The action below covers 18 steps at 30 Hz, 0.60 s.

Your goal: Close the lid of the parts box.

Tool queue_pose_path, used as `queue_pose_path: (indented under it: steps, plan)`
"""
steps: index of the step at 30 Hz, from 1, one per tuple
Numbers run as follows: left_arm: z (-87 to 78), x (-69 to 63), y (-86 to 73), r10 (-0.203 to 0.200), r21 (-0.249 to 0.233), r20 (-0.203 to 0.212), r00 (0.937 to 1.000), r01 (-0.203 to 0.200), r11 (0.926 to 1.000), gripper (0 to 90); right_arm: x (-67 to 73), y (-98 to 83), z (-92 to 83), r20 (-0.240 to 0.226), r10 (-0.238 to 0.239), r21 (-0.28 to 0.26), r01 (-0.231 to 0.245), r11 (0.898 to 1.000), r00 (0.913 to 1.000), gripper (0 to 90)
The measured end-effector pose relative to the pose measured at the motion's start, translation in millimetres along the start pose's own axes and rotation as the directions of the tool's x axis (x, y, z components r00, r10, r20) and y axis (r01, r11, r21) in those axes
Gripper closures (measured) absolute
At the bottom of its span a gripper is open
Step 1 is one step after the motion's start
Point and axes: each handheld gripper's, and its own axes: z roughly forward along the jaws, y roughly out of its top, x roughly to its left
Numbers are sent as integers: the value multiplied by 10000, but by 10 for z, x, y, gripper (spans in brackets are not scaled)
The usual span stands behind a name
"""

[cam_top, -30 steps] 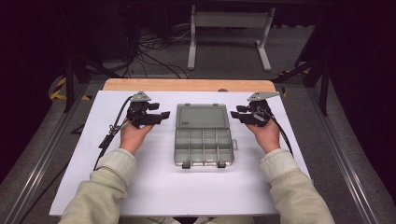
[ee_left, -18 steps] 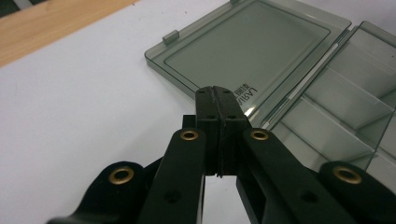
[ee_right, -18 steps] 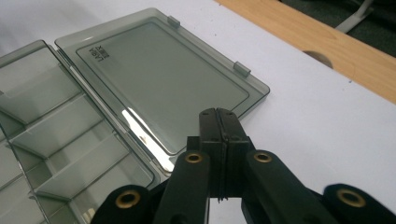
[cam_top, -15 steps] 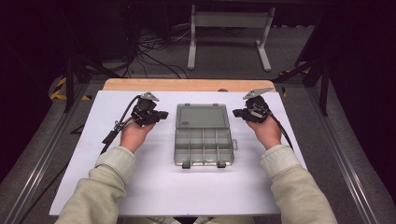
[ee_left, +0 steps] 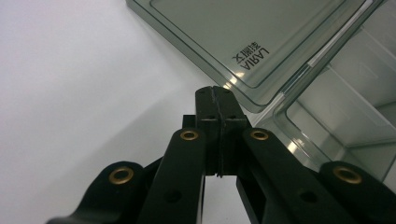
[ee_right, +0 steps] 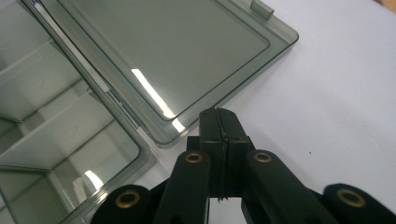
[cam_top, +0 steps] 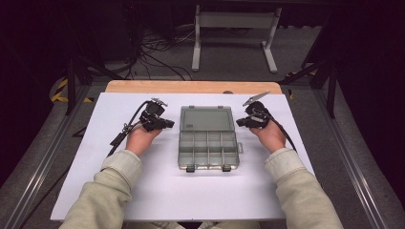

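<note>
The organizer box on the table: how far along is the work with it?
Done: the clear organizer box lies open, its lid flat on the white table. In hand: the left hand-held gripper and right hand-held gripper, both shut and empty, flank the lid's edges. Left: probably closing the lid; its compartments look empty.

Cut-off edges and small print

The box [ee_left: 299, 56] runs off the top and right of the left gripper view and off the left of the right gripper view; the small characters beside its lid lettering [ee_left: 252, 57] are too fine to read.
</note>
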Motion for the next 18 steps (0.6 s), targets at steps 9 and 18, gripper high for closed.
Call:
queue_pose_path:
  steps: [9,18]
  plan:
    - [126,75,-29,-460,92,372,9982,457,9989,900,-26,-31,95,-146,22,233,-18,9997,9999,900]
    - [234,57,-34,-271,200,338,9991,265,9995,900,-47,-65,213,-187,106,599,-95,9982,9998,900]
